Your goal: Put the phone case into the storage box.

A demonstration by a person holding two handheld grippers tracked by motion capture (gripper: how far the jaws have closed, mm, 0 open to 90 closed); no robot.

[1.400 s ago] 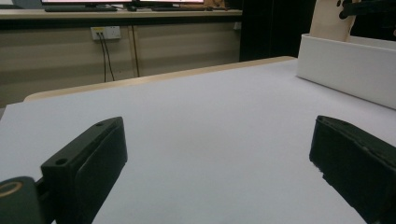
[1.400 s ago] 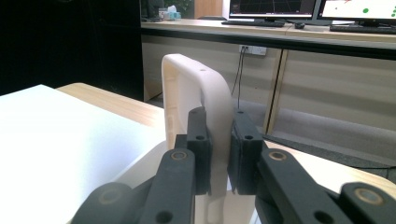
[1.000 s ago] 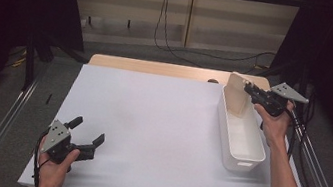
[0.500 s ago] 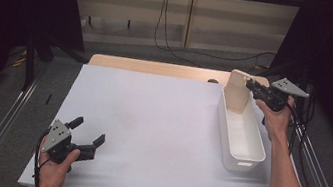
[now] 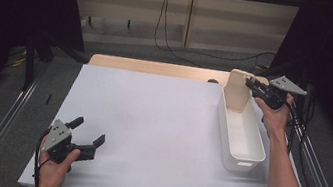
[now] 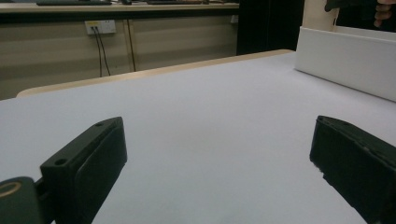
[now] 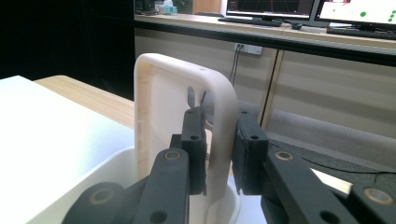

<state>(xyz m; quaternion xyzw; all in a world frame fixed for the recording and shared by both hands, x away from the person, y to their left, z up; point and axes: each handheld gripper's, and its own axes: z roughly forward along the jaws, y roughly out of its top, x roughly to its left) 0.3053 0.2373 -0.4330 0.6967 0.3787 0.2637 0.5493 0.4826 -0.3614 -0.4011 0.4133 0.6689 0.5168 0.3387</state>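
We see the white bin (image 5: pixel 241 130) along the surface's (image 5: pixel 160 123) right edge, the middle open | right tool (image 5: pixel 251 88) pinches the upright cream lid (image 5: pixel 236 90), jaws just loosening | left tool (image 5: pixel 88 135) wide, near-left corner.

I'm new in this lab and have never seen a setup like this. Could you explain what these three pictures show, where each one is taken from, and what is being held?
A person sits at a table covered in white and holds a hand tool with two black jaws in each hand. One picture looks down from above the table. The other two come from small cameras riding on the tools, looking along their jaws.

The left gripper rests near the table's front edge, jaws wide apart with nothing between them, as its own view shows too.

On the right side stands a long white bin. At its far end a cream flat lid stands upright. The right gripper is closed on that lid's rim, one jaw on each side; its jaws have just been easing open slightly, with the rim between them.
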